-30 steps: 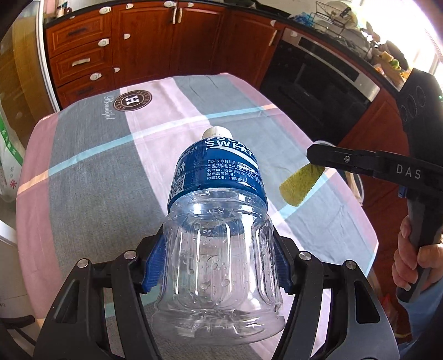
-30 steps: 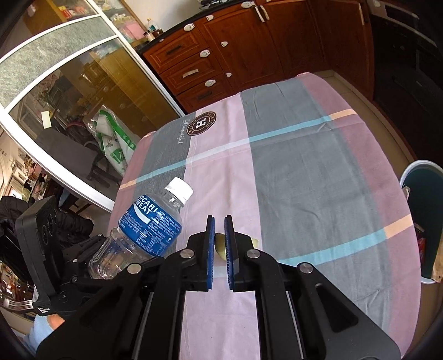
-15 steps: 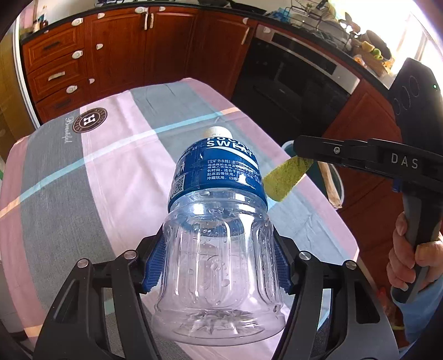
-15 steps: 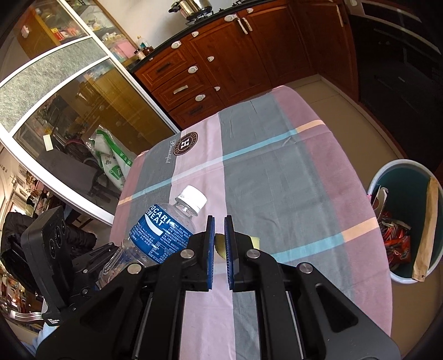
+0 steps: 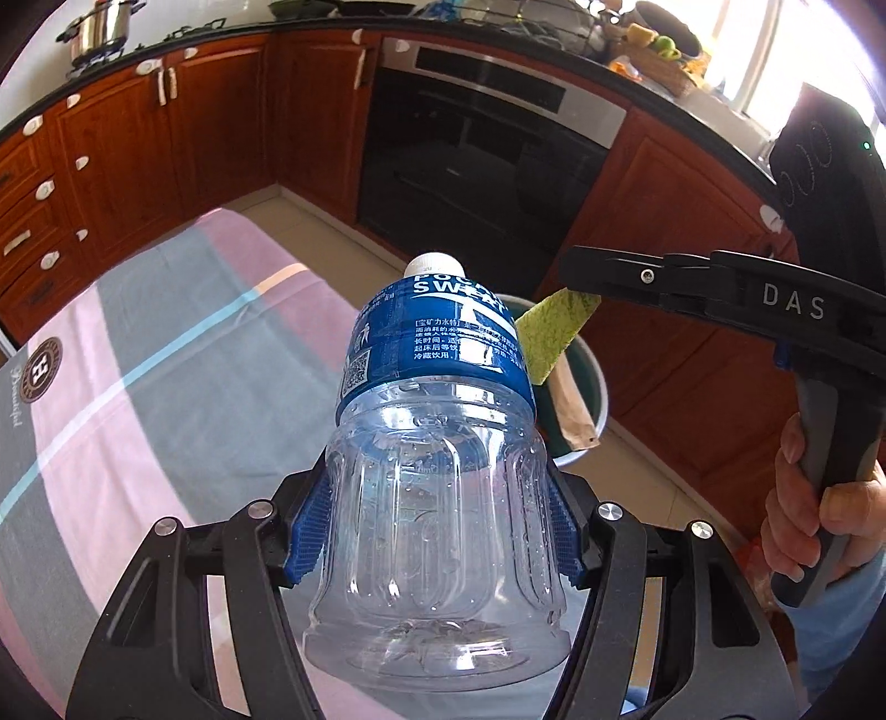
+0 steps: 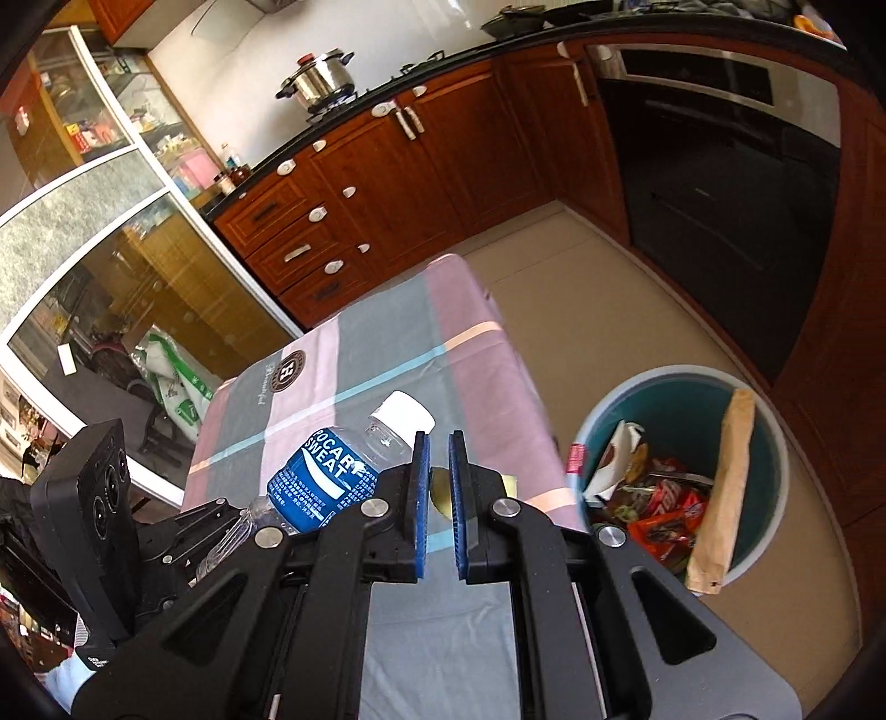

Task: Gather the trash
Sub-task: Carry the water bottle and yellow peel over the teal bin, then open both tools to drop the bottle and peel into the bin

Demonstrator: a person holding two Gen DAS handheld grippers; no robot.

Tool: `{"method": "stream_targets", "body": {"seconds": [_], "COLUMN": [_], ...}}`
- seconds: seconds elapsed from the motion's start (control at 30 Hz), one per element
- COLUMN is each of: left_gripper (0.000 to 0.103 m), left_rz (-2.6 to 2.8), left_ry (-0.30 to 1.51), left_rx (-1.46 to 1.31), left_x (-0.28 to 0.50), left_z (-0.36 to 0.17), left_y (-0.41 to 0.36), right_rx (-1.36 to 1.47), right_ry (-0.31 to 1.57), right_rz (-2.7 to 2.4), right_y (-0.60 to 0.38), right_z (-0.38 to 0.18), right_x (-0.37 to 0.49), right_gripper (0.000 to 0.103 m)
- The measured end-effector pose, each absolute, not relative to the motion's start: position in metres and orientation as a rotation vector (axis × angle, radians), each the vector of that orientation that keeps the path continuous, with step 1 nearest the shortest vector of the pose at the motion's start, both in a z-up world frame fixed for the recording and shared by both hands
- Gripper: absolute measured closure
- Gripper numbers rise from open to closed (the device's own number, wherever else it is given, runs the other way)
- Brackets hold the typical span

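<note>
While left gripper [image 5: 434,534] clamped clear bottle [image 5: 437,498] at lower body, cap pointed away over striped tablecloth [image 5: 138,399]. Right gripper [image 6: 438,493] pinched shut on yellow-green scrap [image 5: 554,332], held aloft right of bottle's label, just beside it. Left view hid most of bin [image 5: 590,382] behind bottle; right view showed bin [image 6: 775,443] open on floor, wrappers and brown paper bag [image 6: 725,487] inside, just past tablecloth edge. Bare floor lay between table and cabinets.

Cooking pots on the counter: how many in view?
1: a steel lidded pot on the stove beside the wall, also top left in the left wrist view. Others may be hidden.
</note>
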State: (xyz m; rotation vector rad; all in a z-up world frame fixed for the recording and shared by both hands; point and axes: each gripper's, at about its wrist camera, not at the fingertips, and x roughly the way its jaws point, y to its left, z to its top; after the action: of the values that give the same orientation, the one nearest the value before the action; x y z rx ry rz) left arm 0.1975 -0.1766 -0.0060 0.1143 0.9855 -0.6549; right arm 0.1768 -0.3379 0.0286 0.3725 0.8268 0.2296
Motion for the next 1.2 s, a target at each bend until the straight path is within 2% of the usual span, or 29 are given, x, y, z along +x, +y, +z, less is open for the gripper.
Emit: {"method": "stream_targets", "body": {"seconds": [0.23,0.43,0.5,0.53,0.57,0.6,0.63,0.67,0.73,0.83,0.93,1.03,1.1,1.13,1.2], "left_gripper": [0.037,0.037,0.035,0.031,0.027,0.026,0.024,0.022,0.021,0.02,0.017,0.016,0.012,0.005,0.004], "left_rz": [-0.736,-0.758,-0.752,-0.741,-0.727,-0.712,-0.703,-0.693,-0.672,-0.655,-0.624,-0.563,-0.538,-0.528,-0.504], "left_ry": [1.028,1.08,1.097,1.099,1.095,1.091,1.086,1.079,1.063,1.056,1.058,0.994,0.967,0.961,0.944], "left_rx": [0.201,0.256,0.278,0.291,0.304,0.317,0.323,0.329,0.336,0.296,0.274,0.324,0.322,0.315,0.303], "left_x": [0.209,0.226,0.233,0.236,0.235,0.236,0.236,0.236,0.235,0.234,0.233,0.217,0.207,0.204,0.197], "left_z": [-0.029,-0.066,-0.079,-0.084,-0.087,-0.089,-0.089,-0.089,-0.088,-0.083,-0.076,-0.062,-0.054,-0.049,-0.042], "left_y": [-0.266,-0.324,-0.334,-0.337,-0.337,-0.338,-0.339,-0.338,-0.336,-0.327,-0.317,-0.307,-0.3,-0.295,-0.284], "right_rx": [0.419,0.461,0.501,0.515,0.534,0.55,0.556,0.553,0.553,0.539,0.523,0.499,0.482,0.473,0.445], "right_ry": [0.828,0.903,0.943,0.961,0.975,0.981,0.97,0.96,0.958,0.946,0.94,0.94,0.935,0.933,0.936], "right_rz": [0.091,0.0,0.01,0.009,0.013,0.013,0.01,0.01,0.009,0.007,0.015,0.037,0.048,0.05,0.048], "right_y": [-0.423,-0.468,-0.475,-0.476,-0.478,-0.481,-0.482,-0.483,-0.484,-0.484,-0.48,-0.473,-0.468,-0.465,-0.458], "right_z": [0.005,-0.039,-0.058,-0.066,-0.072,-0.077,-0.078,-0.078,-0.077,-0.07,-0.062,-0.05,-0.042,-0.038,-0.03], "right_x": [0.171,0.18,0.188,0.192,0.195,0.198,0.198,0.198,0.199,0.197,0.193,0.184,0.175,0.169,0.159], "right_gripper": [0.096,0.095,0.092,0.091,0.079,0.054,0.043,0.042,0.026,0.025,0.018,0.014,0.009,0.007,0.007]}}
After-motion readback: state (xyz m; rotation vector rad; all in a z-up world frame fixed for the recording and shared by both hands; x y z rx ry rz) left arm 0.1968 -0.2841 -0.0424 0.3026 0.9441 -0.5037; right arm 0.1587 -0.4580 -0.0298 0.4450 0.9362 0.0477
